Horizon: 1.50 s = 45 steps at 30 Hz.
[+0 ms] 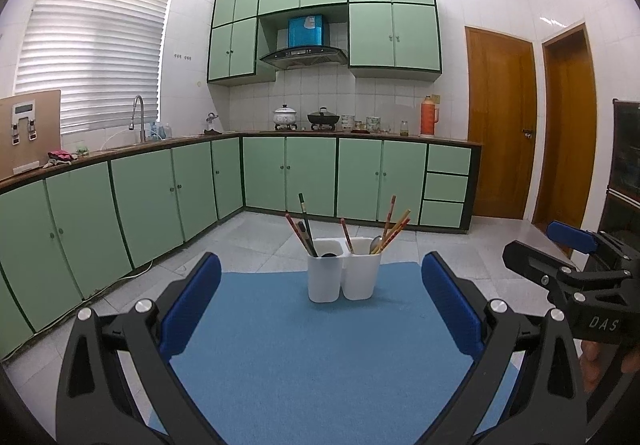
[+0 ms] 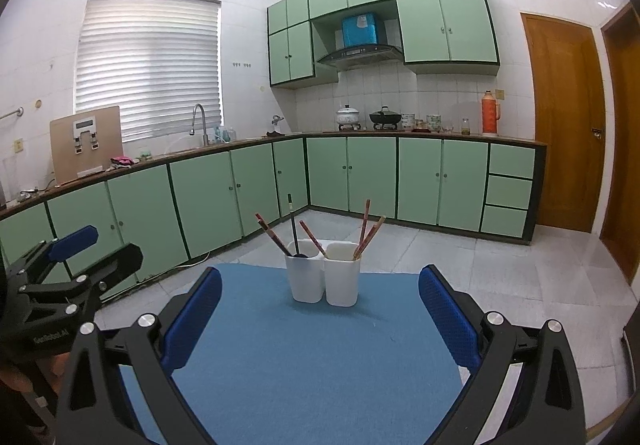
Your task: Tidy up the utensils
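Observation:
Two white utensil cups stand side by side at the far end of a blue mat (image 1: 280,345). The left cup (image 1: 325,277) holds red chopsticks (image 1: 298,235) and a dark utensil. In the right cup (image 1: 361,273) are a metal spoon (image 1: 375,244) and several red and yellow chopsticks (image 1: 394,227). My left gripper (image 1: 320,301) is open, well short of the cups, with nothing between its blue pads. My right gripper (image 2: 320,305) is open too, equally short of the cups (image 2: 306,273) (image 2: 342,277). Each gripper shows at the other view's edge (image 1: 568,249) (image 2: 76,249).
The mat (image 2: 312,357) lies on a small table above a grey tiled floor. Green kitchen cabinets (image 1: 160,197) and a counter with sink, pots and a thermos run along the far walls. Wooden doors (image 1: 500,121) are at the right.

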Available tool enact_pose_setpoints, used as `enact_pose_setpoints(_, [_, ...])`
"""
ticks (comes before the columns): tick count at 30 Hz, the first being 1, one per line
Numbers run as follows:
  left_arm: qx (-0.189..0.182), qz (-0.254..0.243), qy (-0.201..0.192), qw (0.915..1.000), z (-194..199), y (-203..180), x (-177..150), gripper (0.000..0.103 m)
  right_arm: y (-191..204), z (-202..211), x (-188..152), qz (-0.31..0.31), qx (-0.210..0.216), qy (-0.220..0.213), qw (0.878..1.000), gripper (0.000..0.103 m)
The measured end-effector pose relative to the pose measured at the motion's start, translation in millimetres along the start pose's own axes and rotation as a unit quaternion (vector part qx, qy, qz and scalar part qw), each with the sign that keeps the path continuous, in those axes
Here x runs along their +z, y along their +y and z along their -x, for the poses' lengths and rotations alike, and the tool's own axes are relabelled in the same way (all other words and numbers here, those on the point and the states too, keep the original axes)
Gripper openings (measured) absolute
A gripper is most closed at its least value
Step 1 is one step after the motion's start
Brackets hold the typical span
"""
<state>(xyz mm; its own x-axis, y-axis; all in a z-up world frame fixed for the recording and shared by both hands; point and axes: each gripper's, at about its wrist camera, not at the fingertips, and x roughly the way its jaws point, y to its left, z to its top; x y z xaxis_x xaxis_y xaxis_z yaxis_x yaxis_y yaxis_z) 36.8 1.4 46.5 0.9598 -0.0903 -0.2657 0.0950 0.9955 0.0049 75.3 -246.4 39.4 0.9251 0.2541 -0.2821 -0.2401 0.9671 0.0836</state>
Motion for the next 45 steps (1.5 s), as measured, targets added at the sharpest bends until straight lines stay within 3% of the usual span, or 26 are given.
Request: enact_pose_setpoints(45, [0.002, 0.004, 0.004, 1.0000, -5.3, 5.8, -6.6, 0.097, 3.6, -5.5, -2.2, 0.001, 0.004, 0.004, 1.000, 0.097])
